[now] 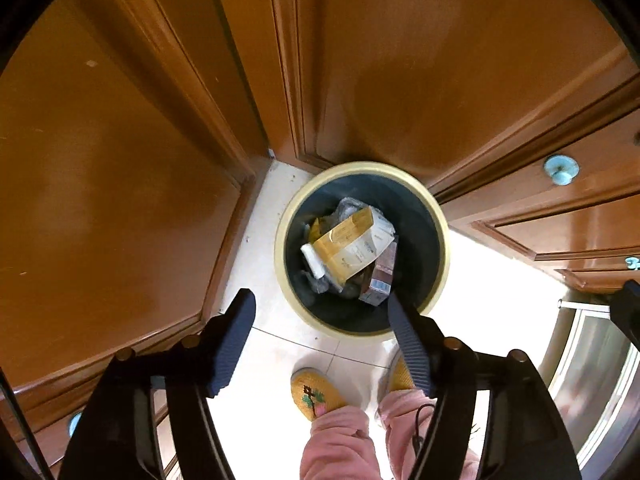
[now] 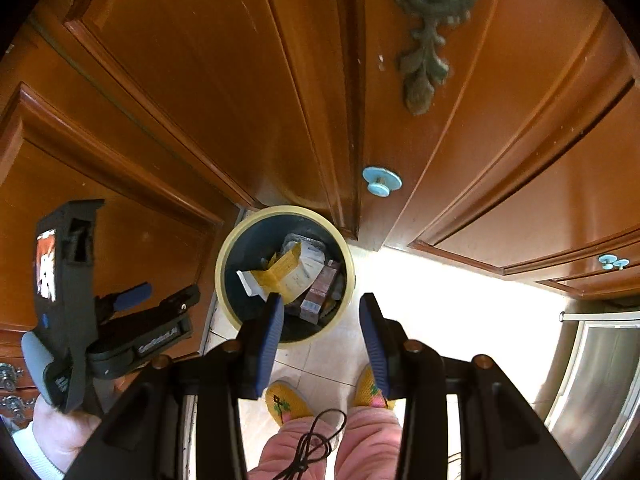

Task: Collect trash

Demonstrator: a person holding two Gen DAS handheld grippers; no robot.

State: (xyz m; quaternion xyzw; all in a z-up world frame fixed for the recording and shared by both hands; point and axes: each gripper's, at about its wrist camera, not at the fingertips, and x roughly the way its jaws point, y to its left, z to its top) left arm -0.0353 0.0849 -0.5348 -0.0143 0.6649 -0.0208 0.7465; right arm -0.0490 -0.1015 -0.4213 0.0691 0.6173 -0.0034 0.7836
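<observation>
A round trash bin [image 1: 438, 216] with a cream rim and dark inside stands on the tiled floor against wooden cabinets. It holds a yellow and white carton [image 1: 352, 246], a brown box [image 1: 380, 276] and crumpled wrappers. My left gripper [image 1: 320, 300] is open and empty above the bin's near rim. The bin also shows in the right wrist view [image 2: 224, 252], with the carton [image 2: 286, 274] inside. My right gripper [image 2: 322, 304] is open and empty above the bin's near right edge. The left gripper [image 2: 160, 296] appears there at the left, held in a hand.
Wooden cabinet doors [image 1: 100, 160] close in on the left and behind the bin. Drawers with blue knobs [image 2: 382, 182] are at the right. A glass-fronted metal unit [image 2: 592, 380] stands at the far right. The person's yellow slippers [image 1: 316, 394] are on the floor below.
</observation>
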